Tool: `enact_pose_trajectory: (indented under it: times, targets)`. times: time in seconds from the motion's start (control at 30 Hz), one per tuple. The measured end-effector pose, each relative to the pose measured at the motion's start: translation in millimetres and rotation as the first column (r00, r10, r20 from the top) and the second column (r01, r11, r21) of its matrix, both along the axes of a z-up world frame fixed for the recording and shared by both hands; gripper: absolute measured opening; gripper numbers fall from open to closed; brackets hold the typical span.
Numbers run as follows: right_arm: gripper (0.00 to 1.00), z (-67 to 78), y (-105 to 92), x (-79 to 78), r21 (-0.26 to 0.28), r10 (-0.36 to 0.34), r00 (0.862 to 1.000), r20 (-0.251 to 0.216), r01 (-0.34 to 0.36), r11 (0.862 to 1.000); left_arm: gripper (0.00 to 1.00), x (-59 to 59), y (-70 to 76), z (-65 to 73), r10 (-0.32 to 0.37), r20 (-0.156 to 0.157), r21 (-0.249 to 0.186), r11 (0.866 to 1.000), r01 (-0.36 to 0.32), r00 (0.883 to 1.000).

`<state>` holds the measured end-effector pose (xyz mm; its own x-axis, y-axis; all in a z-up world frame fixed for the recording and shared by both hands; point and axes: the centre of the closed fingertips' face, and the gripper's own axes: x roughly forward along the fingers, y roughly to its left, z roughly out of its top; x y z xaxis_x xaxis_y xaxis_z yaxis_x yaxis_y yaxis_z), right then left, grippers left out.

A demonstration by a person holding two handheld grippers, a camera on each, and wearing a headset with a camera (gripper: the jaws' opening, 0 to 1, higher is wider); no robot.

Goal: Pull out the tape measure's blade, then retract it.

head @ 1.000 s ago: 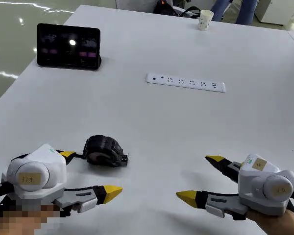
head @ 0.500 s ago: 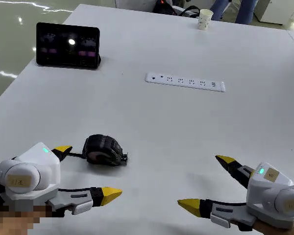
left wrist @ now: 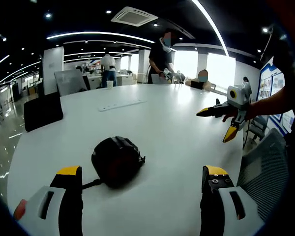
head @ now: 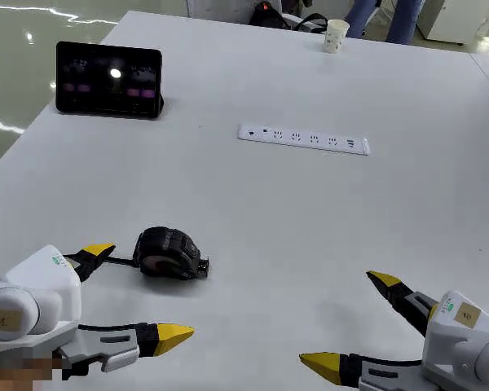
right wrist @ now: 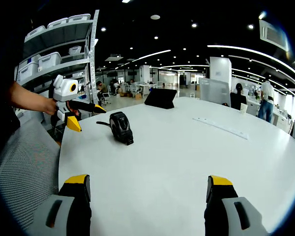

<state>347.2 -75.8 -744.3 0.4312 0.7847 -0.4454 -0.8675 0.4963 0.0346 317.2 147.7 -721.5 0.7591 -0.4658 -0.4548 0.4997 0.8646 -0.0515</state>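
Resting on the white table (head: 253, 204), the black tape measure (head: 169, 253) sits toward the near left side. Its case is so dark that little detail reads. A small tab at its mouth is all I can make out of the blade, and a thin black strap (head: 124, 261) trails from it toward the left gripper (head: 137, 291). That gripper's yellow-tipped jaws stand wide apart, holding nothing, the upper tip just beside the strap. Its body is cut off at the lower corner of the head view. The right gripper (head: 350, 320), well apart from the tape measure, is likewise spread wide and empty, and half cut off. Farther back lie a power strip (head: 302, 138), a dark tablet (head: 108, 79) and a paper cup (head: 335, 35).
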Motion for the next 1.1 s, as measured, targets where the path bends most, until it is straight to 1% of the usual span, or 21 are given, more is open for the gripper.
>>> enact_pose_trajectory:
  times: [0.1, 0.13, 0.2, 0.3, 0.33, 0.37, 0.4, 0.43, 0.47, 0.5, 0.77, 0.8, 0.87, 0.93, 1.0, 1.1]
  targets:
    - [0.99, -0.4, -2.4, -0.3, 0.009, -0.009, 1.0, -0.002, 0.009, 1.0, 0.99, -0.4, 0.2, 4.4, 0.002, 0.01, -0.024, 1.0, -0.001, 1.0]
    - [0.99, -0.6, -3.2, -0.5, 0.014, -0.014, 1.0, -0.008, 0.014, 1.0, 0.99, -0.7, 0.9, 4.3, 0.004, 0.004, -0.028, 1.0, -0.004, 1.0]
    - [0.99, -1.0, -4.3, -0.6, 0.015, -0.02, 1.0, -0.011, 0.02, 1.0, 0.99, -1.0, 2.1, 4.0, 0.006, 0.002, -0.02, 1.0, -0.006, 1.0]
    - [0.99, -0.6, -5.0, -1.2, 0.017, -0.026, 1.0, -0.014, 0.026, 1.0, 0.99, -1.4, 3.7, 5.1, 0.003, 0.005, -0.023, 1.0, -0.003, 1.0]
    - [0.99, 0.0, -5.1, -1.5, 0.018, -0.028, 0.999, -0.015, 0.028, 0.999, 0.99, -0.8, 4.5, 7.3, 0.003, 0.02, -0.018, 1.0, -0.002, 1.0]
    - [0.99, 0.0, -5.2, -1.5, 0.019, -0.029, 0.999, -0.015, 0.03, 0.999, 0.99, -0.9, 4.9, 7.6, 0.003, 0.02, -0.018, 1.0, -0.002, 1.0]
    - [0.99, -0.2, -5.4, -1.5, 0.02, -0.031, 0.999, -0.017, 0.032, 0.999, 0.99, -1.3, 5.6, 7.1, 0.004, 0.013, -0.017, 1.0, -0.004, 1.0]
    - [0.99, -0.3, -5.3, -1.6, 0.02, -0.032, 0.999, -0.019, 0.033, 0.999, 0.99, -1.0, 6.4, 7.6, 0.006, 0.018, -0.015, 1.0, -0.005, 1.0]
    - [0.99, -0.3, -5.1, -1.8, 0.021, -0.032, 0.999, -0.019, 0.033, 0.999, 0.99, -1.8, 6.3, 7.3, 0.007, 0.008, -0.02, 1.0, -0.007, 1.0]
    - [0.99, -0.6, -5.0, -1.8, 0.021, -0.032, 0.999, -0.02, 0.033, 0.999, 0.99, -1.8, 6.5, 7.3, 0.009, 0.006, -0.02, 1.0, -0.009, 1.0]
    - [0.99, -1.0, -4.9, -2.5, 0.019, -0.034, 0.999, -0.024, 0.034, 0.999, 0.99, -0.8, 11.1, 6.1, 0.015, 0.011, -0.01, 1.0, -0.015, 1.0]
    - [0.99, -1.2, -5.1, -2.6, 0.019, -0.033, 0.999, -0.024, 0.034, 0.999, 0.98, -1.4, 11.5, 4.9, 0.014, 0.001, -0.016, 1.0, -0.014, 1.0]
    - [0.99, -0.5, -5.2, -3.7, 0.017, -0.034, 0.999, -0.024, 0.035, 0.999, 0.96, -1.4, 13.2, 4.0, 0.016, 0.001, -0.006, 1.0, -0.016, 1.0]
    - [0.99, 0.4, -5.1, -4.5, 0.017, -0.036, 0.999, -0.025, 0.036, 0.999, 0.95, -1.7, 12.9, 3.5, 0.012, -0.003, -0.008, 1.0, -0.012, 1.0]
    - [0.99, 1.1, -5.2, -5.3, 0.017, -0.037, 0.999, -0.025, 0.037, 0.999, 0.94, -1.5, 12.6, 4.3, 0.01, 0.004, -0.007, 1.0, -0.01, 1.0]
    - [0.99, 0.2, -5.9, -5.6, 0.016, -0.037, 0.999, -0.028, 0.037, 0.999, 0.94, -1.5, 12.1, 4.7, 0.01, 0.003, -0.009, 1.0, -0.01, 1.0]
